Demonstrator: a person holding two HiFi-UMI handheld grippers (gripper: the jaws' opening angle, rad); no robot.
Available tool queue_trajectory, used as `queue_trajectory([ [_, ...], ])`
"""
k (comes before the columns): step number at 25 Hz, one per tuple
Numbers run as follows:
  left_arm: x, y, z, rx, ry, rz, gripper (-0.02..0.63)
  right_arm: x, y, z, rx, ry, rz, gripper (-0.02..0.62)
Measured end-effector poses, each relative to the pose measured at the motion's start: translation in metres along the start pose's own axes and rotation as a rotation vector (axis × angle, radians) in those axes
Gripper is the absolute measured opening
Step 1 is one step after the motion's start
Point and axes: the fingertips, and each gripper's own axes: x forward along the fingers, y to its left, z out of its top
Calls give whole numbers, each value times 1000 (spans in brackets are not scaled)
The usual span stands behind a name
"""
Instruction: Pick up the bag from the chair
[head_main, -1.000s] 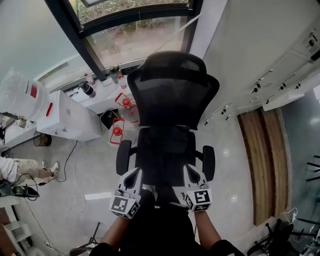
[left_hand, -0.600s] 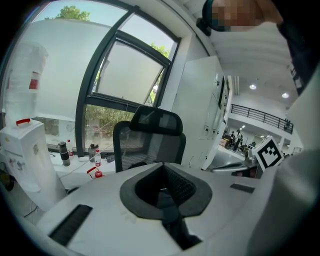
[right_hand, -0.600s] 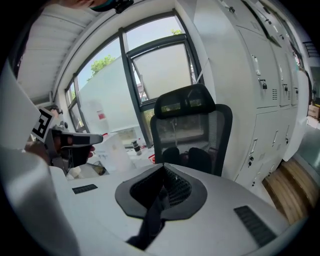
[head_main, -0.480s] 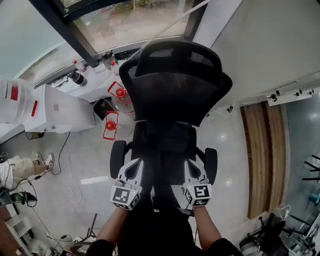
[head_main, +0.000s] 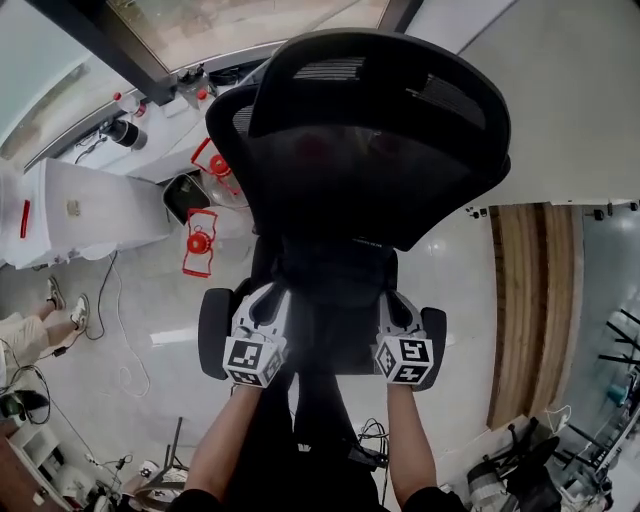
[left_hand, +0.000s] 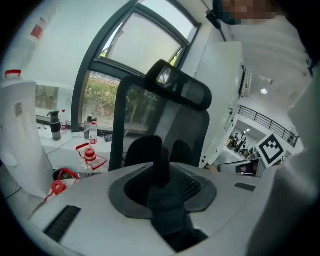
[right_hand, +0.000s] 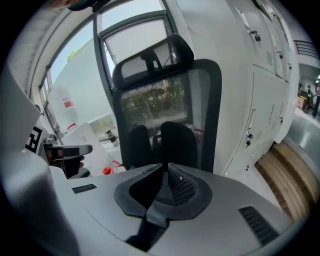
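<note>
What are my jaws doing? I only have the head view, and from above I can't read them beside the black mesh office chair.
Observer: The right gripper has its jaws together, nothing between them.
Operator: And the left?
Observer: The left gripper has just been opening its jaws; a narrow gap, nothing between them.
Operator: Is the bag ahead?
Observer: Both gripper views show two dark rounded shapes in front of the black mesh chair backrest, straight ahead of the jaws; probably the bag, though I cannot be sure.

Matt black mesh chair back (head_main: 370, 150), glossy pale floor (head_main: 455, 285), brown wood-grain strip (head_main: 530, 300)
</note>
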Motion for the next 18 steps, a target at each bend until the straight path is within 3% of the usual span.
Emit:
queue_trajectory([
  [1,12,6,-10,-4,19,5,125,12,-7,-10,11,22,-9,6],
  [2,24,13,-20,-4,36,10,171,25,-12,-19,23,46,-15,26],
  [3,35,19,-30,4,55,17,173,36,-17,-28,36,69,-20,71],
  [7,77,45,-75,41,175,49,208,72,-39,-56,89,139,-58,102],
  [11,109,66,-99,21,238,72,235,101,-60,-80,128,216,-79,194],
  [18,148,91,-133,-24,341,79,264,135,-81,-108,205,279,-73,216],
])
